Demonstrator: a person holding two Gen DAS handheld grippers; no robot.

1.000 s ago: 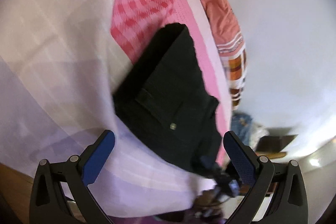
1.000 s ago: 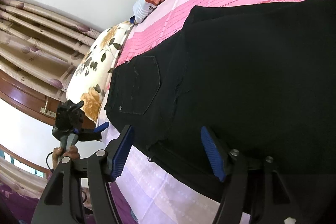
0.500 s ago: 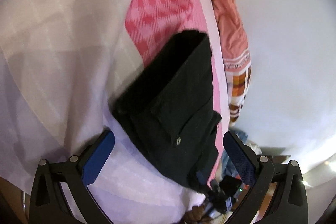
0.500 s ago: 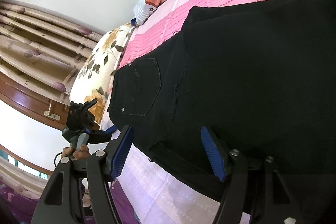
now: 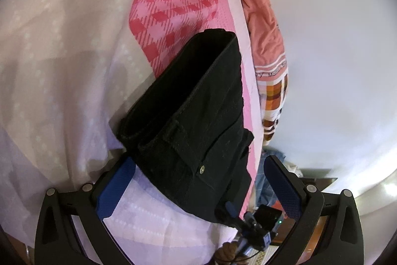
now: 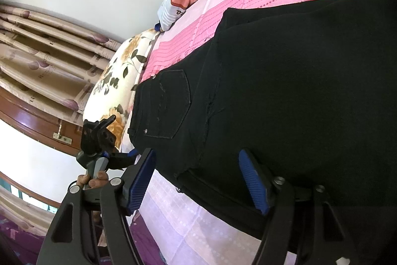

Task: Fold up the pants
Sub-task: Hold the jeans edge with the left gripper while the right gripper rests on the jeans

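Observation:
Black pants [image 5: 198, 121] lie folded lengthwise on the pink and white bed sheet [image 5: 178, 4]. My left gripper [image 5: 198, 180] is open at the waistband end, with the pocket rivet corner between its blue pads and neither pad pressing on the cloth. In the right wrist view the pants [image 6: 285, 91] fill the right side, back pocket showing. My right gripper [image 6: 198, 178] straddles their near edge. Its jaws are opening, the fabric lies between them and the pads do not squeeze it. The left gripper [image 6: 119, 158] also shows there, held by a hand [image 6: 94, 178].
A floral pillow [image 6: 116, 81] lies at the head of the bed. An orange and striped blanket [image 5: 268, 41] runs along the white wall. Patterned curtains [image 6: 49, 61] and a wooden headboard [image 6: 37, 121] stand behind. A purple cover [image 6: 22, 235] hangs at the bed's near edge.
The left gripper came lower and nearer to the waistband end, so the pants look larger between its fingers. The right wrist view is almost the same, its fingers slightly wider apart.

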